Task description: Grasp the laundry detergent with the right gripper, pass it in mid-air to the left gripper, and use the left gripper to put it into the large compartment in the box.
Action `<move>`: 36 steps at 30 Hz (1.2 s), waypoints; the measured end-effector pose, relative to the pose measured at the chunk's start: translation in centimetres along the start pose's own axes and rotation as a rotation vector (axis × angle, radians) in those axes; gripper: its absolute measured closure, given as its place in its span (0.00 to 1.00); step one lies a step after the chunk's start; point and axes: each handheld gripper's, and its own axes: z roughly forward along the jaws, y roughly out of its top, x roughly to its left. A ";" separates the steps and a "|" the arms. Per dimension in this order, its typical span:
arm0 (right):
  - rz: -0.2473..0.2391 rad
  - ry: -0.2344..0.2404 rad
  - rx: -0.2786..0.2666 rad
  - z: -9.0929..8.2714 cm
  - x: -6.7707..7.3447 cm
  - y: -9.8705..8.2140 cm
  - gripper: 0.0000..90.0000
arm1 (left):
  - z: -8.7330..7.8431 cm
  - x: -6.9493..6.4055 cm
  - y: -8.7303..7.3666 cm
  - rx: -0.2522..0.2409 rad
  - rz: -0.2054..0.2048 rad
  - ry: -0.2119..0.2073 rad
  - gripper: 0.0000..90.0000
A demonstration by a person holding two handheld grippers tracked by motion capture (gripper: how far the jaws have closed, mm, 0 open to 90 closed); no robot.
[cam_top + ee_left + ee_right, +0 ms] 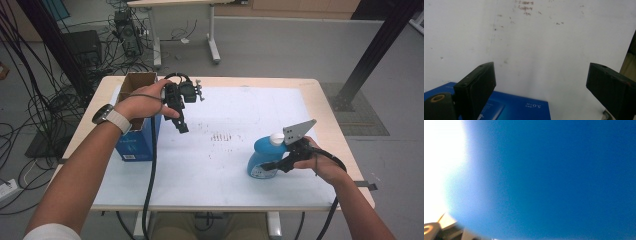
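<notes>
Two grippers work over a white, scuffed table (210, 165). Just left of the left gripper (181, 126) stands an open blue cardboard box (135, 142), brown inside. That gripper hangs with jaws spread wide and nothing between them. The right gripper (270, 167) clamps the lower body of a rounded, glossy blue bottle (260, 155) with a white cap (276, 138), directly ahead of it. Smooth plastic may slip, so I would squeeze squarely and lift upright.

blue bottle (261, 159), white cap (276, 138), blue box (137, 141)
</notes>
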 end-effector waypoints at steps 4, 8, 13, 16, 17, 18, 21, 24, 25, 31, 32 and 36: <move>-0.003 -0.001 -0.005 0.0 0.0 -0.1 0.44 | 0.0 0.0 0.0 0.000 0.000 0.000 0.10; -0.003 -0.003 -0.006 0.0 0.0 -0.1 0.45 | 0.0 0.0 0.0 -0.001 0.000 0.000 0.10; -0.011 -0.007 -0.007 0.0 0.1 -0.1 0.45 | 0.0 0.0 0.0 -0.002 0.000 0.000 0.10; -0.020 -0.012 -0.009 0.0 0.1 -0.1 0.46 | 0.0 0.0 0.0 -0.002 -0.001 -0.001 0.10; -0.017 -0.012 -0.010 0.0 0.2 -0.1 0.46 | 0.0 0.0 0.0 -0.001 0.003 0.000 0.10; -0.016 -0.013 -0.013 0.0 0.1 -0.1 0.46 | 0.0 -0.1 0.1 0.000 0.004 -0.001 0.10; -0.017 -0.011 -0.011 0.0 0.2 -0.1 0.46 | 0.0 -0.1 0.0 0.000 0.003 -0.001 0.11; -0.019 -0.011 -0.011 0.0 0.2 -0.1 0.46 | 0.0 -0.1 0.0 -0.002 0.001 -0.001 0.11; -0.021 -0.012 -0.011 0.0 0.2 -0.1 0.46 | 0.0 -0.1 0.0 -0.003 -0.002 -0.001 0.11; -0.025 -0.015 -0.014 0.0 0.2 -0.2 0.46 | 0.0 -0.1 0.0 -0.001 0.001 -0.002 0.11; -0.025 -0.014 -0.014 0.0 0.2 -0.2 0.46 | 0.0 -0.1 0.0 -0.001 0.003 -0.002 0.11; -0.018 -0.008 -0.015 0.0 0.1 -0.2 0.46 | 0.0 -0.1 0.1 -0.001 0.004 -0.003 0.11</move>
